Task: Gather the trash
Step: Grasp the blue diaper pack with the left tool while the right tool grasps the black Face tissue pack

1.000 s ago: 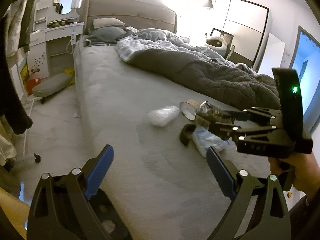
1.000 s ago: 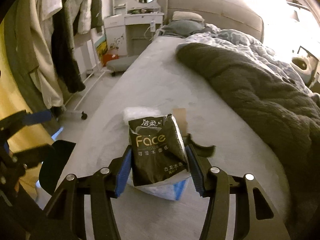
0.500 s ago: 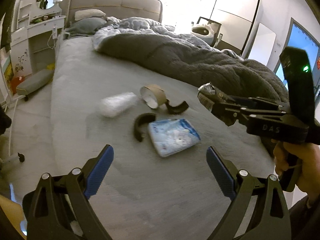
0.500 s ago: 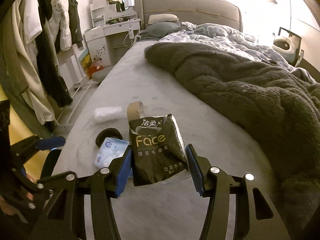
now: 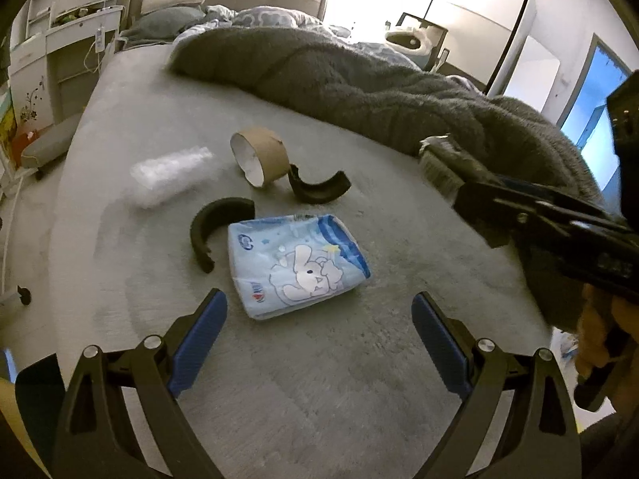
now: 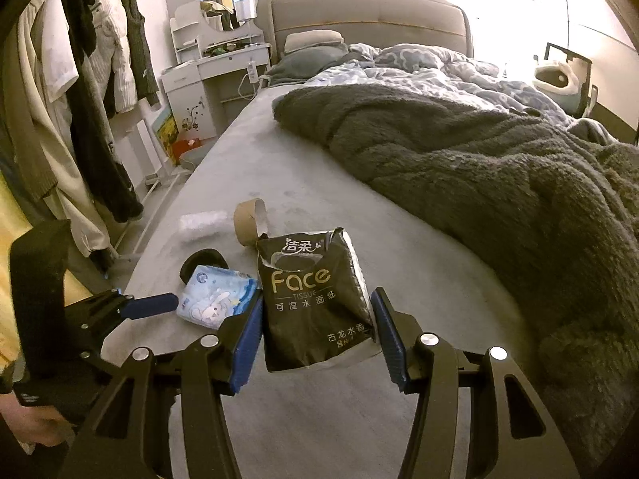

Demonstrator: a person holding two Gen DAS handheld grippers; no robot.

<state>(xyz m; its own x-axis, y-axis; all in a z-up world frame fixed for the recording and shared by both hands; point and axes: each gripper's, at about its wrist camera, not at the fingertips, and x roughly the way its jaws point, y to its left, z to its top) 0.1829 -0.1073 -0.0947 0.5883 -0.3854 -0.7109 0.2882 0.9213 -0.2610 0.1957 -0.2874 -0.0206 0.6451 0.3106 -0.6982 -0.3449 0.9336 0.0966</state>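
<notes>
My right gripper [image 6: 317, 321] is shut on a black "Face" tissue pack [image 6: 315, 299], held above the grey bed [image 6: 319, 175]. In the left wrist view that gripper [image 5: 459, 167] reaches in from the right with the pack's end [image 5: 437, 161] showing. My left gripper [image 5: 317, 331] stands open just short of a light blue tissue pack with a rabbit print [image 5: 297, 263]. Around it lie two black curved pieces [image 5: 211, 231] [image 5: 319, 187], a cardboard tape core [image 5: 261, 155] and a clear crumpled plastic wrap [image 5: 171, 171]. The blue pack [image 6: 217, 297] also shows beside my left gripper's blue pad [image 6: 151, 304].
A thick dark grey blanket [image 6: 479, 167] covers the right half of the bed. Clothes hang on a rack [image 6: 80, 99] at the left, beyond the bed's edge. A white dressing table [image 6: 215, 64] stands by the headboard. A hand [image 5: 599, 319] grips the right gripper's handle.
My left gripper has come closer and lower toward the blue pack, now centred ahead of its fingers. The right gripper carried the black pack off to the right, clear of the trash pile.
</notes>
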